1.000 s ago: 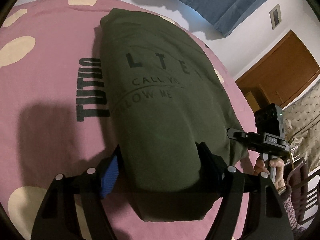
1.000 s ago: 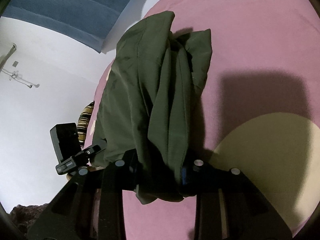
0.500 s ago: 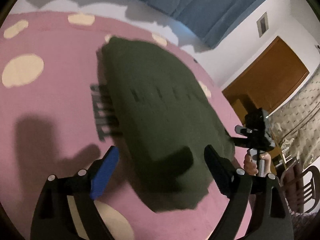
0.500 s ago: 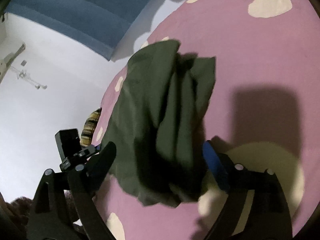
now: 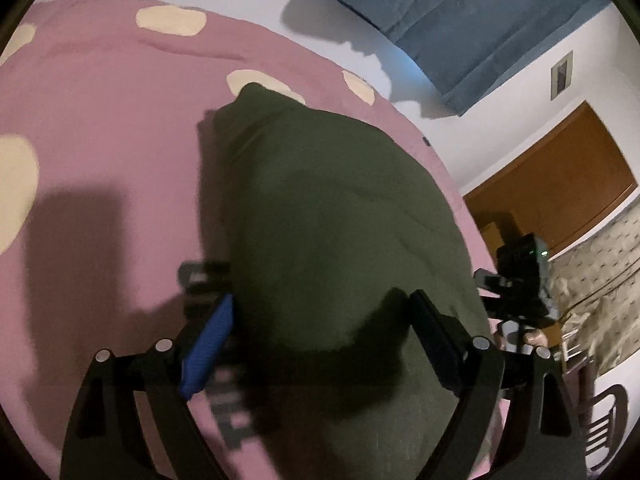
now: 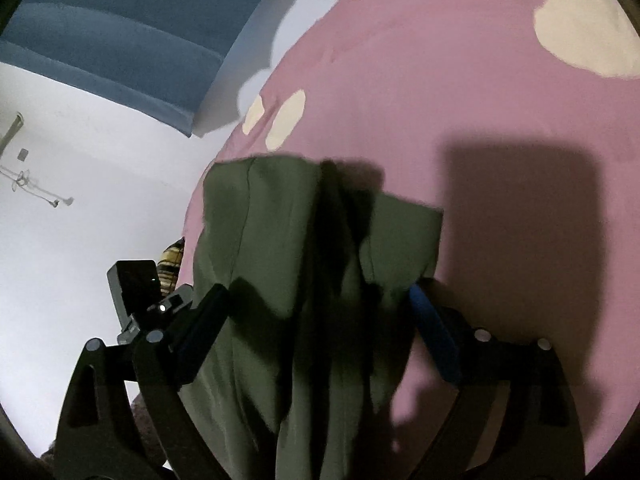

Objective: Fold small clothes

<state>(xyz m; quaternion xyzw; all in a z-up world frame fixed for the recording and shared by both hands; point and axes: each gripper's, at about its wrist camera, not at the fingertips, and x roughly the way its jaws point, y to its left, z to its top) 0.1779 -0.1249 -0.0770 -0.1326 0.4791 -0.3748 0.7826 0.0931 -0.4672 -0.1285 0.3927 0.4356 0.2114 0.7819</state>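
A folded dark green garment [image 5: 340, 232] lies on the pink bed cover [image 5: 100, 120]. My left gripper [image 5: 320, 320] is open above its near end, jaws wide apart, holding nothing. In the right wrist view the same garment [image 6: 280, 248] shows its stacked folded layers. My right gripper [image 6: 320, 316] is open over that end, jaws spread on either side. Each gripper shows in the other's view: the right gripper at the right edge of the left wrist view [image 5: 520, 280], the left gripper at the left of the right wrist view [image 6: 136, 288].
The pink cover has cream spots [image 6: 580, 32] and dark lettering [image 5: 224, 392] beside the garment. A blue headboard [image 5: 460, 12], white wall, wooden door [image 5: 560, 184] and a chair [image 5: 608, 420] lie beyond the bed.
Both grippers have let go of the garment, opened wide, and lifted. The garment now lies flat on the cover, plain side up, with its printed face no longer showing.
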